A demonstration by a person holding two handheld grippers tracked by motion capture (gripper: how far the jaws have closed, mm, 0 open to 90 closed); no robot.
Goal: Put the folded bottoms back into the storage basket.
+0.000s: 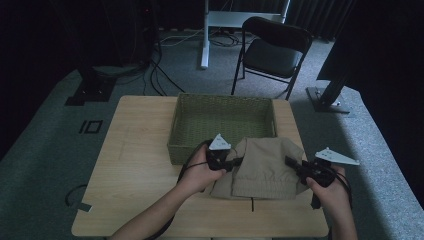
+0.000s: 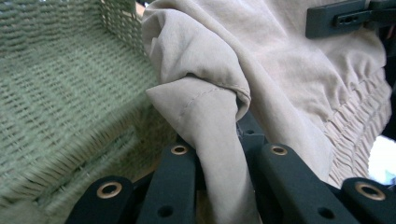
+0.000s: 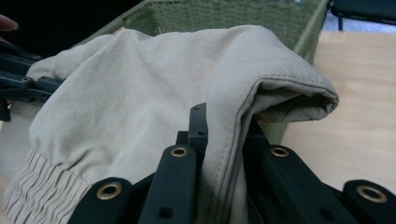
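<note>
From above, my left tongs (image 1: 231,161) and right tongs (image 1: 291,162) each pinch one side of the folded beige garment (image 1: 262,167), which hangs between them over the wooden surface (image 1: 135,165), its far edge against the near wall of the green woven basket (image 1: 222,120). Along my left tongs, the jaws are clamped on a fold of cloth (image 2: 219,135), the basket's wall just beside it. Along my right tongs, the jaws grip a stitched fold (image 3: 233,140), the basket behind it.

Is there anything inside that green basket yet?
The basket looks empty: its woven floor shows bare from above. The beige garment, held at both sides by the left gripper and right gripper, hangs in front of its near right rim, covering that corner.
</note>
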